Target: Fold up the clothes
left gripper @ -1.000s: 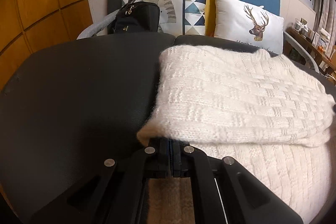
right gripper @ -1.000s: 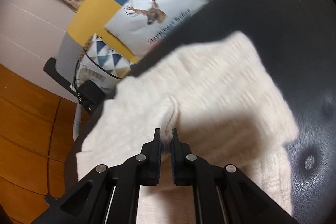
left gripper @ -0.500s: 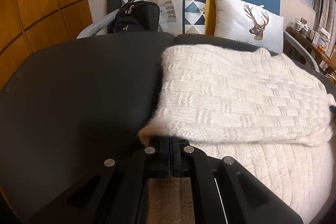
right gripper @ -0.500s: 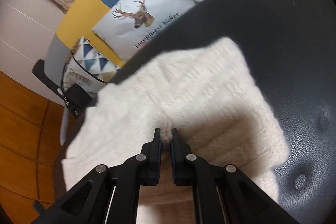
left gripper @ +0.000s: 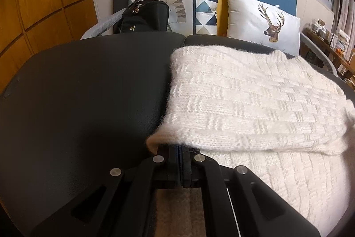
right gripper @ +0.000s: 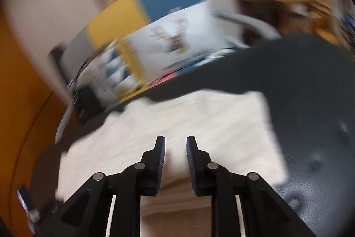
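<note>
My left tongs (left gripper: 182, 148) are clenched, their tips tucked under the near corner of the white knit sweater (left gripper: 244, 103); I judge they pinch the folded edge, though the wool hides the pads. The sweater lies on the dark padded surface (left gripper: 84, 92), its upper layer folded over the lower one, with the sofa cushions (left gripper: 261, 21) beyond.

My right tongs (right gripper: 175, 149) are opening, and nothing sits between the jaws; the sweater (right gripper: 199, 117) lies below them. That view is badly smeared, so I can only say the fold appears to have settled flat.

To finish this fold well, I should release the left corner only once the top layer's edge lines up with the layer beneath. The knit is thick and fluffy, so it will likely spring back a little; a light press along the crease would help. The right tongs should clear the wool without snagging its loose fibres.
</note>
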